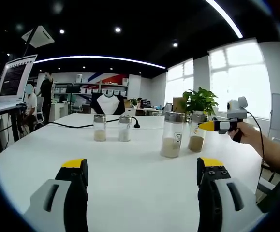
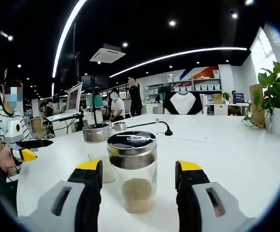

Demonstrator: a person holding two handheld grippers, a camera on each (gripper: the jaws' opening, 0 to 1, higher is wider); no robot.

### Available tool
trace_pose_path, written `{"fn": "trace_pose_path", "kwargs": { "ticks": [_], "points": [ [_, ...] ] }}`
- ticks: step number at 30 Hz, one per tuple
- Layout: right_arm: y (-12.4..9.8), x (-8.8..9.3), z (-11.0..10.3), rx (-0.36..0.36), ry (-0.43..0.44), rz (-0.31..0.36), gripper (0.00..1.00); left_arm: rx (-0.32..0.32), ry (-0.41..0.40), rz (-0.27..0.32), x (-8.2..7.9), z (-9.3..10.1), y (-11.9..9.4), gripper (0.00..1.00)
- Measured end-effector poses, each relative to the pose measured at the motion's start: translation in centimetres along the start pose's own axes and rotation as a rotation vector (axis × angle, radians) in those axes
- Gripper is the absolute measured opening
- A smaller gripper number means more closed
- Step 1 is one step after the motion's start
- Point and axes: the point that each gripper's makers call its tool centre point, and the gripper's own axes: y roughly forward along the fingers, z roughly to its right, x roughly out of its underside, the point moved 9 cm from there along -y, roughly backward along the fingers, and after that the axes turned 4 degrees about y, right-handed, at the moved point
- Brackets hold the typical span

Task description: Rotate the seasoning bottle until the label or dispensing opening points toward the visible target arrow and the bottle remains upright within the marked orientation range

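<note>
At the bottom centre of the right gripper view, the right gripper (image 2: pixel 138 176) is spreading its jaws either side of the seasoning bottle (image 2: pixel 132 170), seemingly lining up a grip for twisting. The left gripper (image 1: pixel 142 170) is waiting spread over bare table (image 1: pixel 130 188); two small shakers (image 1: pixel 112 127) are standing farther back, left of centre.

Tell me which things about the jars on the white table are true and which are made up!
1. Four clear glass seasoning jars with metal lids stand on the white table. True.
2. The jars have tipped over. False: they stand upright.
3. The right gripper has a jar between its open jaws. True.
4. The left gripper is squeezing a jar. False: its jaws are open with nothing between them.
5. A green potted plant stands behind the jars. True.
</note>
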Motion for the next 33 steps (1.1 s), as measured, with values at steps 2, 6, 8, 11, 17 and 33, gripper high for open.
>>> {"fn": "trace_pose_path", "kwargs": {
  "ticks": [2, 6, 8, 11, 17, 33],
  "points": [
    [0.0, 0.0, 0.0, -0.053, -0.007, -0.007, 0.62, 0.001, 0.0, 0.001, 0.0, 0.0, 0.0, 0.99],
    [0.2, 0.5, 0.8, -0.11, 0.007, -0.016, 0.62, 0.003, 0.0, -0.002, 0.0, 0.1, 0.0, 0.99],
    [0.4, 0.8, 1.0, -0.131, -0.012, -0.026, 0.62, 0.004, 0.003, -0.001, 0.0, 0.1, 0.0, 0.99],
    [0.7, 1.2, 1.2, -0.173, -0.011, -0.025, 0.62, 0.002, 0.004, -0.001, 0.0, 0.1, 0.0, 0.99],
    [1.3, 1.4, 1.3, -0.251, -0.01, -0.018, 0.61, 0.002, 0.003, -0.003, 0.0, 0.1, 0.0, 0.99],
    [2.0, 1.5, 1.3, -0.314, 0.029, -0.018, 0.44, 0.01, 0.007, -0.003, 0.1, 0.2, 0.1, 0.99]
  ]
}}
